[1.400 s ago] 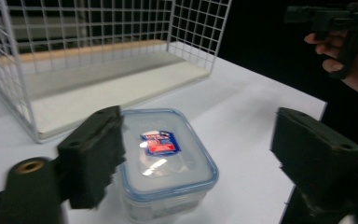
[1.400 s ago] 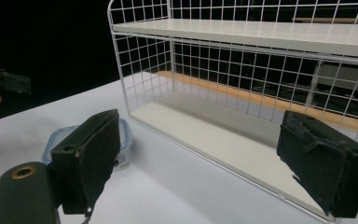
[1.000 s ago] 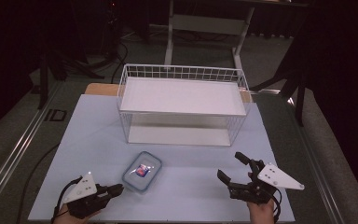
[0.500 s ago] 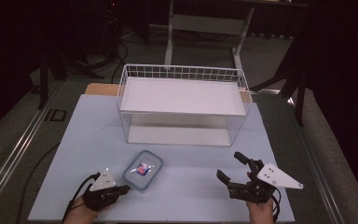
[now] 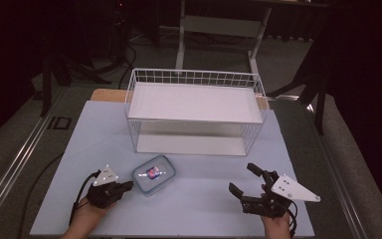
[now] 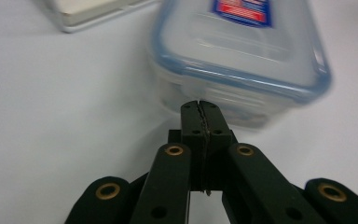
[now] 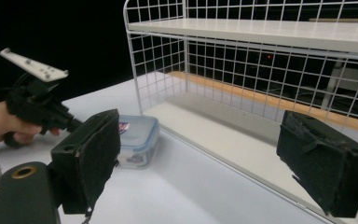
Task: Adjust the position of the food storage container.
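A: Left gripper view: left gripper [image 6: 199,106] has its jaws pressed together, empty, tips just short of the box [image 6: 242,56]. Why closed?

B: Probably to nudge it. Right gripper [image 5: 246,180] waits, jaws spread, on the worktop [image 5: 199,204] before the rack [image 5: 194,107].

White wire rack [image 5: 195,107], pale table [image 5: 74,149]

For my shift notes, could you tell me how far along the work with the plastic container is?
Early. Done: nothing; the container sits lidded on the table, outside the wire rack. In hand: the shut left gripper is at its side. Left: gripping and moving it; the right gripper waits open.
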A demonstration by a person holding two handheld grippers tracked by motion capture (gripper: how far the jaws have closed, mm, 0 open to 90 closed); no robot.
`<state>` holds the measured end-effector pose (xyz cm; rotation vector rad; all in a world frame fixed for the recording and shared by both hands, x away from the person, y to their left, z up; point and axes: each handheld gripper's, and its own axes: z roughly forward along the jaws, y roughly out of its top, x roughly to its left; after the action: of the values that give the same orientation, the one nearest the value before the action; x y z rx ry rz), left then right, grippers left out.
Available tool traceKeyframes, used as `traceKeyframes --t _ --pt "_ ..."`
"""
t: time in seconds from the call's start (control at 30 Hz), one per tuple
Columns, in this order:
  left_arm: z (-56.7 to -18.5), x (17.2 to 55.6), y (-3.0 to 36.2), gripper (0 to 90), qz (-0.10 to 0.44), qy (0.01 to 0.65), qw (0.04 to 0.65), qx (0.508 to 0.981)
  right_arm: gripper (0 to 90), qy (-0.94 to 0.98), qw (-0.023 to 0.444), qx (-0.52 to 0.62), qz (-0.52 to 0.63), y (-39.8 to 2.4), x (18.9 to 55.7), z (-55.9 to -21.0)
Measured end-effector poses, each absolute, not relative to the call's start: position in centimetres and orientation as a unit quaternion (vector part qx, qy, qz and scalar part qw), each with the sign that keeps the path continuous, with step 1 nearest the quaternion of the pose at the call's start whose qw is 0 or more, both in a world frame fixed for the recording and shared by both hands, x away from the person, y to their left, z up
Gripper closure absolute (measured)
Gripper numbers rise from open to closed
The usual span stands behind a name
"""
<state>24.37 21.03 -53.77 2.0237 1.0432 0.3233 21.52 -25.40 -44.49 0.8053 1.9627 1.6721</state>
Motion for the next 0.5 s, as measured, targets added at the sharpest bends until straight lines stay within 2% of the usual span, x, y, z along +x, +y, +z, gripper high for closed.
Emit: traceKeyframes --t 0.13,0.33,0.5 --pt "-53.6 23.6 21.3 90.0 0.142 0.42 0.408 0.798 13.6 0.713 0.217 0.288 0.602 -25.4 21.5 -44.6" --pt "-53.9 22.7 19.5 90.0 0.102 0.401 0.4 0.818 13.7 0.713 0.215 0.289 0.602 -25.3 21.6 -44.5" --pt "-53.9 23.3 19.2 90.0 0.1 0.401 0.398 0.819 13.7 0.712 0.215 0.29 0.602 -25.3 21.7 -44.6"
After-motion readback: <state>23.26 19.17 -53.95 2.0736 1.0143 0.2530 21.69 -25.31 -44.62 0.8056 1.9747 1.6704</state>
